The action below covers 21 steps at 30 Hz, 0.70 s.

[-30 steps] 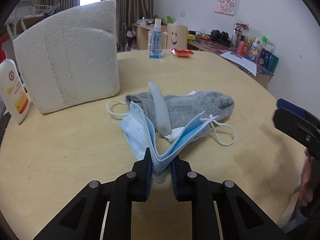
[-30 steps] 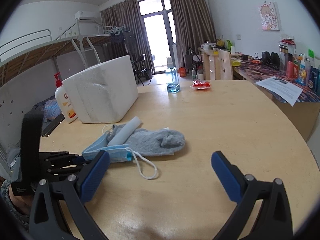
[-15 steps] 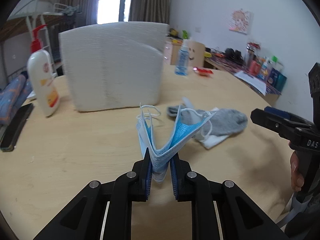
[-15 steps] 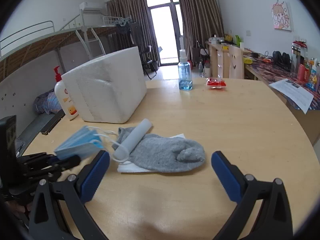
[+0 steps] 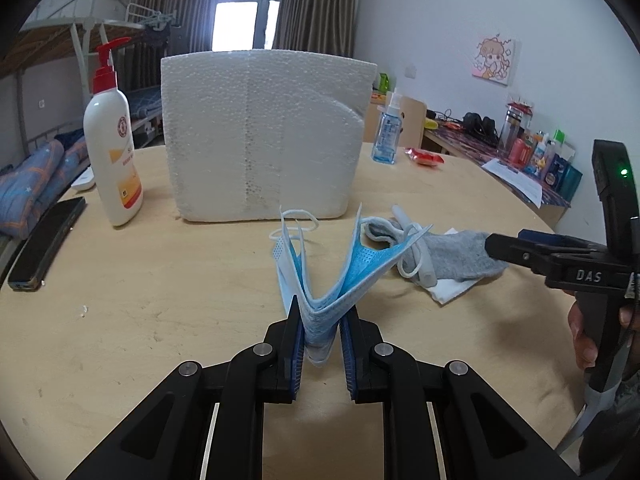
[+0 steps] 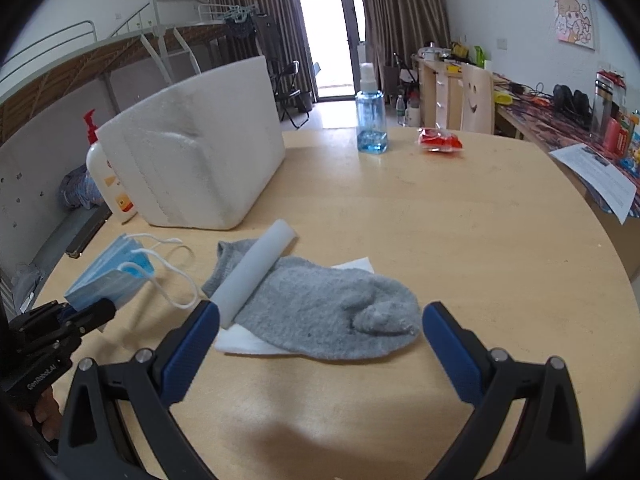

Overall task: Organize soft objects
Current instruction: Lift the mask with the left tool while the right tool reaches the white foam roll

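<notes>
- The left gripper (image 5: 320, 334) is clamped on a folded stack of blue face masks (image 5: 326, 280); the jaws stand narrow with the fold pinched between the pads, and the loose ends fan upward in a V, clear of the table (image 5: 140, 300); white ear loops dangle from the upper edges
- In the right wrist view the same masks (image 6: 110, 274) sit at the left, held off the wood by the left gripper (image 6: 100, 312); one ear loop trails toward the sock
- The right gripper (image 6: 320, 320) has its jaws spread wide with nothing between the pads; it hovers just in front of the grey sock (image 6: 320, 312), the blue fingers (image 6: 192, 348) flanking it on either side
- The sock lies flat on the table, on top of a white tissue (image 6: 244, 342); a pale tube (image 6: 256, 268) rests diagonally across the sock's cuff end
- Behind stands a white foam box (image 5: 260, 136); a lotion bottle (image 5: 114, 148) with a red pump is just beside it, and a blue spray bottle (image 6: 371, 114) stands further back
</notes>
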### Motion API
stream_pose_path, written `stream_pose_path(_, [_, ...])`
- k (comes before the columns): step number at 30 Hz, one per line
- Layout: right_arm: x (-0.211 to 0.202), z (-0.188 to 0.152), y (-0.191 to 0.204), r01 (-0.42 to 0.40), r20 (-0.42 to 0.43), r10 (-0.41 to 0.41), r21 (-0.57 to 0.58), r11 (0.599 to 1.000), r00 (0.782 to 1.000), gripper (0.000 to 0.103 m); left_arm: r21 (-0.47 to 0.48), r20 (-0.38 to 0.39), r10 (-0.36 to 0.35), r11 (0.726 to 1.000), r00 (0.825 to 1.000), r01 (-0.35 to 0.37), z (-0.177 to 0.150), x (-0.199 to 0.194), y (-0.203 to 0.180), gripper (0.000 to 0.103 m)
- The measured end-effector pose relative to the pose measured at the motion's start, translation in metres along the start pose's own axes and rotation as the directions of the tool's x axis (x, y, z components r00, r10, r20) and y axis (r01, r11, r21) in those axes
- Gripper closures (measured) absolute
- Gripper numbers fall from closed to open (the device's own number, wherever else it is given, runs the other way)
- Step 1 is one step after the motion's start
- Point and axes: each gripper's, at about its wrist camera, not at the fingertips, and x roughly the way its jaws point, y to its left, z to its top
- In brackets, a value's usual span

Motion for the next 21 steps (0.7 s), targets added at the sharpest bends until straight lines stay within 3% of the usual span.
stream_pose_path(6, [0.011,0.002,-0.002,0.006,-0.029,-0.006,0.002,1.000,1.000,0.004,0.008,0.000,0.003,1.000,1.000,-0.003,0.002,0.004,0.003,0.085])
stream_pose_path(10, [0.015,0.002,-0.005,0.026,-0.052,-0.025,0.007,1.000,0.998,0.027,0.011,0.001,-0.002,1.000,1.000,0.002,0.004,0.007,0.002,0.085])
stream_pose_path(12, [0.017,0.001,-0.006,0.040,-0.067,-0.039,0.007,0.999,0.997,0.030,0.020,-0.001,-0.007,1.000,1.000,0.007,0.004,0.009,0.000,0.085])
stream_pose_path(19, [0.016,-0.007,-0.004,0.068,-0.092,-0.071,-0.033,0.997,0.993,0.076,0.037,-0.002,-0.024,0.999,1.000,0.024,0.003,0.010,-0.007,0.085])
stream_pose_path(21, [0.017,-0.011,-0.003,0.070,-0.101,-0.075,-0.047,0.996,0.992,0.080,0.045,0.001,-0.031,0.999,1.000,0.031,0.003,0.010,-0.010,0.085])
